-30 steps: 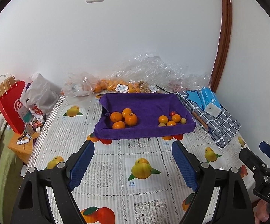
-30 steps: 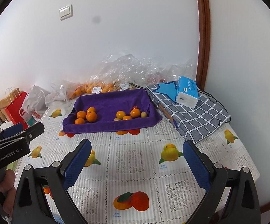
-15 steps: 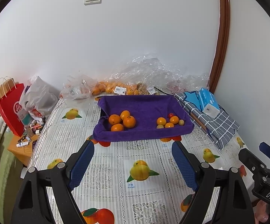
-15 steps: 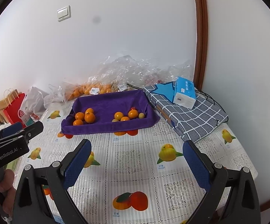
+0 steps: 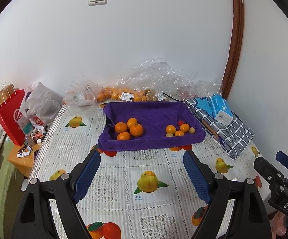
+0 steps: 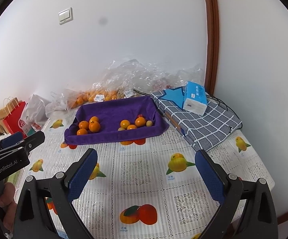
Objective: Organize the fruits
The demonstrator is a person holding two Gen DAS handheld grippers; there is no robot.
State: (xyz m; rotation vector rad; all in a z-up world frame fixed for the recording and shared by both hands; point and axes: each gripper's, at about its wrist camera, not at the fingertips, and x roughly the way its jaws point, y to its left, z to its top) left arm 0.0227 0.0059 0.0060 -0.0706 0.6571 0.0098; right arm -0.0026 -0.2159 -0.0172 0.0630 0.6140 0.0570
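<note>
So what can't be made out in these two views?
- Fruit in the crumpled clear plastic bags, both views: wrap glare hides the count.
- Small red fruit on the purple towel-lined tray: too small to identify.
- Right tool, left view: cut off by the frame edge.

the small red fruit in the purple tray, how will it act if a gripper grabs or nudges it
The small red fruit looks round and smooth, so a nudge would probably roll it. It is tiny beside the oranges, so wide pads may slip off it. The purple tray wall should stop it.
</note>
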